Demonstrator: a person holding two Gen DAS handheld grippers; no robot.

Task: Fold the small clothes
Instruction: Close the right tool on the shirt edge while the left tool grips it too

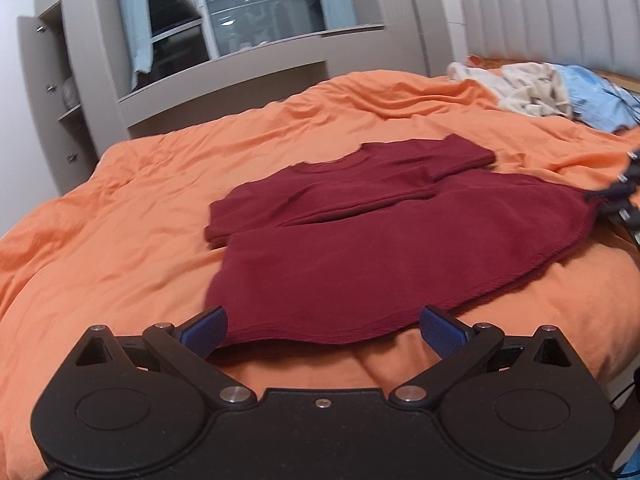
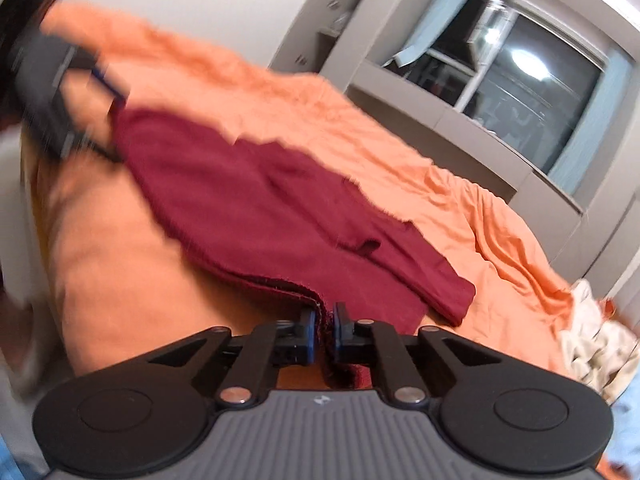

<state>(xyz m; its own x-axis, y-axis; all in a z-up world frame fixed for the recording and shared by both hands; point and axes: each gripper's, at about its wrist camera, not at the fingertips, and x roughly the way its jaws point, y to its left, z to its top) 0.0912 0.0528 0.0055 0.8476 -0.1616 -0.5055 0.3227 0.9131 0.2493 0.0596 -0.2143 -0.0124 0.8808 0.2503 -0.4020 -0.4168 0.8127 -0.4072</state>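
Note:
A dark red T-shirt (image 1: 360,240) lies flat on the orange bedcover (image 1: 120,220), neck away from me and one sleeve folded in. My left gripper (image 1: 324,326) is open at the near hem, its blue pads (image 1: 208,328) wide apart with the hem corner lying between them. At the right edge of that view my right gripper (image 1: 616,200) holds the other hem corner. In the right wrist view the right gripper (image 2: 325,320) is shut on the frayed hem of the T-shirt (image 2: 260,208). The left gripper (image 2: 80,92) shows blurred at the shirt's far corner.
A pile of beige and blue clothes (image 1: 536,88) lies near the padded headboard (image 1: 560,12). Grey shelves (image 1: 60,92) and a dark window (image 1: 248,12) stand beyond the bed. The bed's edge drops off at the right, beside the right gripper.

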